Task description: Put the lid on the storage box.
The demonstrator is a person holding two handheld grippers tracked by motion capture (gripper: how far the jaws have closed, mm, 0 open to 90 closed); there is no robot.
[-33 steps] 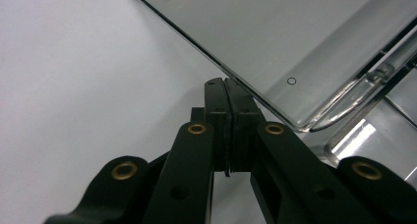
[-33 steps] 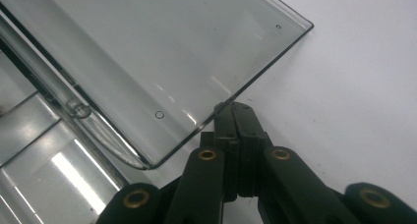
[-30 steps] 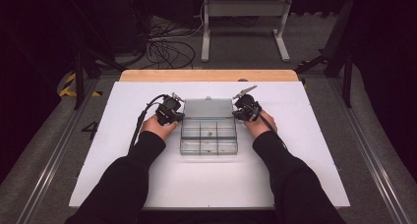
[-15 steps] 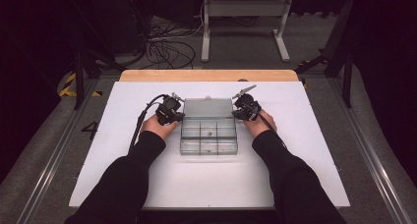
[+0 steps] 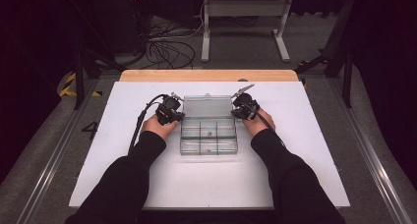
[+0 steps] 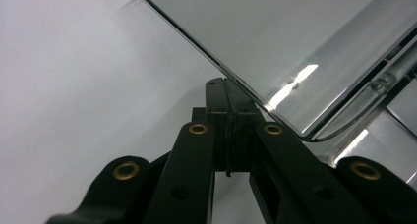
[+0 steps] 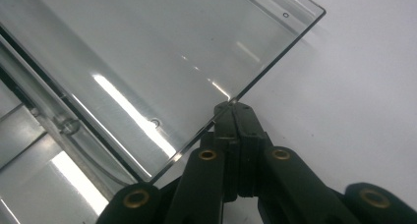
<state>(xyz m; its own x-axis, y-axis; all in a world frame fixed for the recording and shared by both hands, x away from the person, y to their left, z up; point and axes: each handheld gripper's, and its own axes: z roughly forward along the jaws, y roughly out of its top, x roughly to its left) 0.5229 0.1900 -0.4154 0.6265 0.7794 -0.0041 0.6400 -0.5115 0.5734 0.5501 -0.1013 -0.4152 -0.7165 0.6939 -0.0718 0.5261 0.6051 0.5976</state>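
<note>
From the high view, a clear compartment box sits at the middle of the white bench, its lid thrown back toward 12 o'clock and lying nearly flat behind the tray. The left tool is at the lid's 9 o'clock edge and the right tool at its 3 o'clock edge, a hand behind each. Something small lies in one of the central compartments; what it is cannot be told.

In the left gripper view, the left tool has its jaws pressed together with no gap, the tips lying against the lid's side edge, just past the rounded corner near the hinge. Whether the edge is pinched or only touched cannot be told.

In the right gripper view, the right tool is likewise clenched, its tips meeting the lid's edge, with the hinge line toward 8 o'clock.

By my judgement the opening is essentially done: the lid is fully back. What is left looks like letting go and turning to the compartments.
</note>
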